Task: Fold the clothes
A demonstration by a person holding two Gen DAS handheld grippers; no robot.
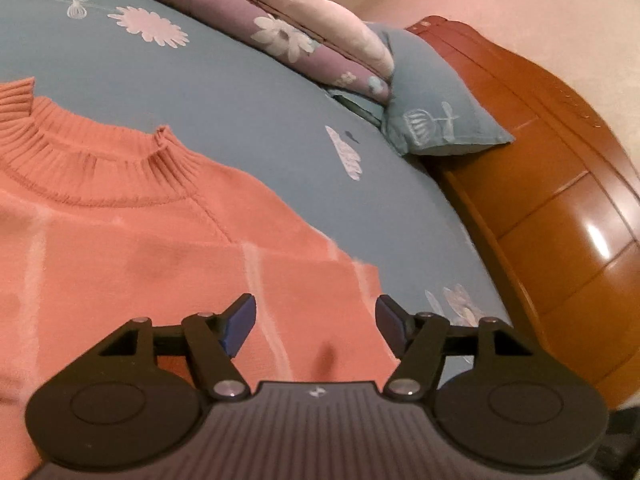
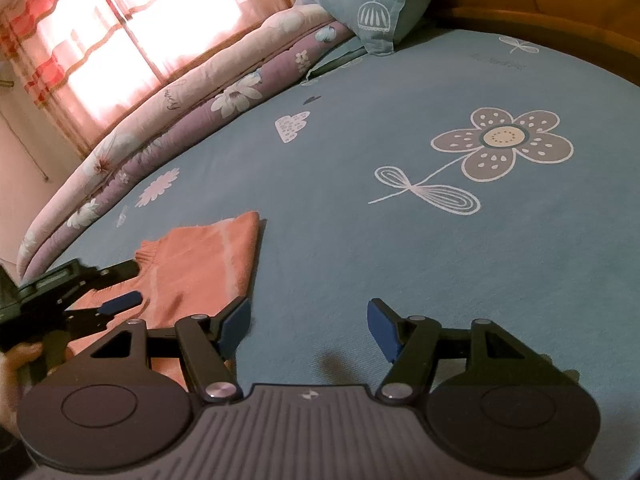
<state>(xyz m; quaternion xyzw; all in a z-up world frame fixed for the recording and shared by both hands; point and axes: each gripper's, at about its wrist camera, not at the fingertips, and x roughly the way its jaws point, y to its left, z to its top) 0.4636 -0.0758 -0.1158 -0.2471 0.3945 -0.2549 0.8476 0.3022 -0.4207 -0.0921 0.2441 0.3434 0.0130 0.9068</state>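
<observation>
An orange knit sweater (image 1: 140,248) with a ribbed collar lies folded flat on the blue flowered bedsheet (image 1: 248,112). My left gripper (image 1: 316,320) is open just above the sweater's right part, near its right edge, holding nothing. In the right wrist view the sweater (image 2: 200,268) lies at the lower left, with the left gripper (image 2: 116,284) over it. My right gripper (image 2: 308,326) is open and empty over bare sheet (image 2: 400,240), just right of the sweater's edge.
A folded purple and pink floral quilt (image 2: 160,140) runs along the far side of the bed. A blue pillow (image 1: 432,100) lies against the wooden headboard (image 1: 560,200). A curtained window (image 2: 120,32) is beyond the quilt.
</observation>
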